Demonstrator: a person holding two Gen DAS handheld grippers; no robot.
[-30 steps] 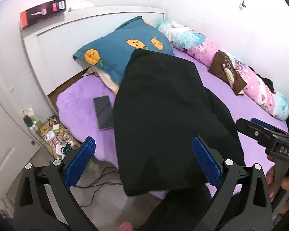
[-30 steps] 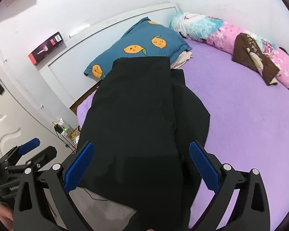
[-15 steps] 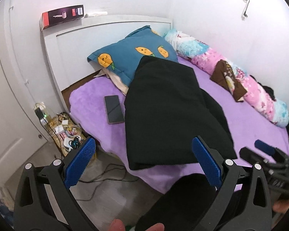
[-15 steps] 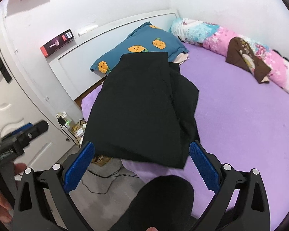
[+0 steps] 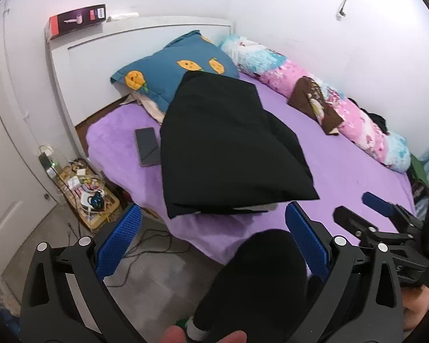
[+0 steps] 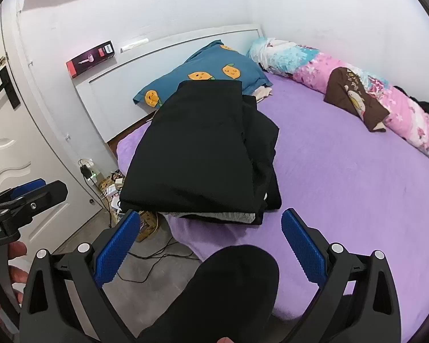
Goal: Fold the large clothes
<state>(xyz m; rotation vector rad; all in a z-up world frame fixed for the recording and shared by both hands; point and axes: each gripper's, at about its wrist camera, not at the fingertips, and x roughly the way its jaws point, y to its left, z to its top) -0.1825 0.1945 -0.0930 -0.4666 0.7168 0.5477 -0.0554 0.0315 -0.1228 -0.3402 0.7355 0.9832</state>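
A black garment (image 5: pixel 226 145) lies folded into a long rectangle on the purple bed (image 5: pixel 343 171), its far end on a blue lemon-print pillow (image 5: pixel 171 71). It also shows in the right wrist view (image 6: pixel 203 148), with grey lining at its near edge. My left gripper (image 5: pixel 213 237) is open and empty, held back over the bed's near edge. My right gripper (image 6: pixel 210 243) is open and empty, also short of the garment. The right gripper shows in the left wrist view (image 5: pixel 377 217), and the left gripper in the right wrist view (image 6: pixel 25 200).
A phone (image 5: pixel 148 150) lies on the bed left of the garment. A floral bolster (image 5: pixel 329 105) lines the far wall. A cluttered basket (image 5: pixel 88 191) and cables sit on the floor by the bed. A dark knee (image 5: pixel 260 280) is below the grippers.
Both grippers have pulled back and away from the garment, which now lies flat and let go on the bed. Its near edge no longer hangs over the bed's edge.
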